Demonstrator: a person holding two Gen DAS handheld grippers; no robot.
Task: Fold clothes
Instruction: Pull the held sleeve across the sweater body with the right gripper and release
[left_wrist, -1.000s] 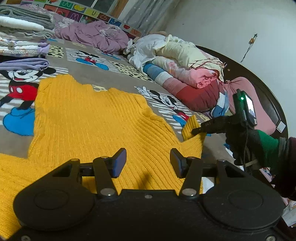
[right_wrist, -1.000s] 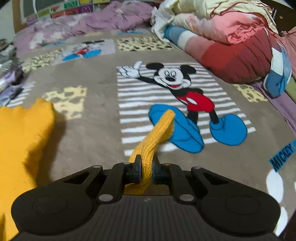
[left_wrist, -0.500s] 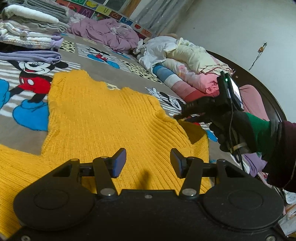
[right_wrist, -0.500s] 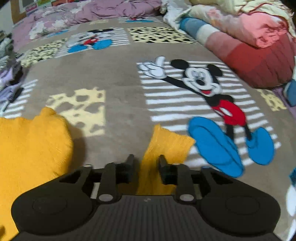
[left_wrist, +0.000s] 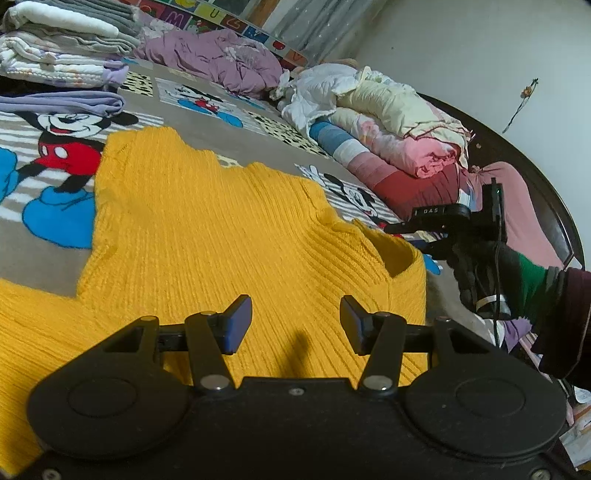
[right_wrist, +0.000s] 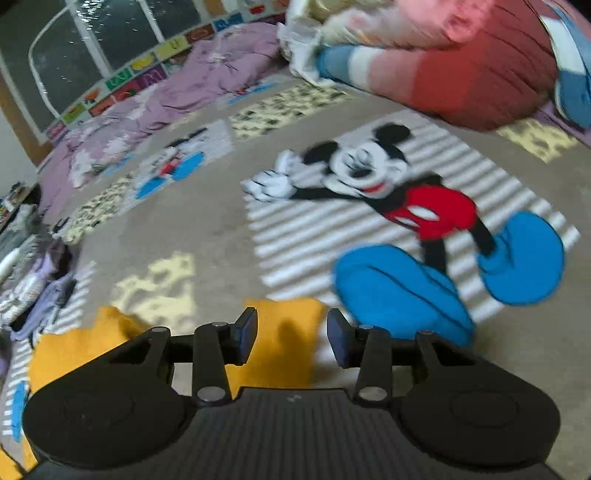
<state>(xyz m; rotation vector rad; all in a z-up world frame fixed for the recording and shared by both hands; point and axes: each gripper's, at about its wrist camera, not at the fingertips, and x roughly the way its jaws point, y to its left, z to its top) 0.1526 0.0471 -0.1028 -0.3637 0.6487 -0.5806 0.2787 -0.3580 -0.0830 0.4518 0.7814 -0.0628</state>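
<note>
The right tongs (right_wrist: 291, 334), which a second before had pinched the yellow sleeve end, had let it go: their jaws were opening, and the sleeve end (right_wrist: 280, 332) lay flat on the bed below the gap, touching neither pad. Seen from the left wrist, the sleeve end that had been lifted off the blanket was now folded over onto the sweater's body. The left tongs (left_wrist: 295, 325) stood as before, jaws apart with nothing between them, hovering over the lower part of the one yellow sweater (left_wrist: 207, 236). That sweater lay spread flat on the Mickey Mouse blanket (left_wrist: 236, 147) covering the bed, its folded sleeve just beside the right tongs at the sweater's right edge. A gloved hand (left_wrist: 491, 273) with a green cuff held those tongs. Farther out, one stack of folded laundry (left_wrist: 59, 55) sat at the bed's far left, one purple heap (left_wrist: 221, 62) at the head, and one pile of rolled quilts (left_wrist: 399, 133) along the right side.
</note>
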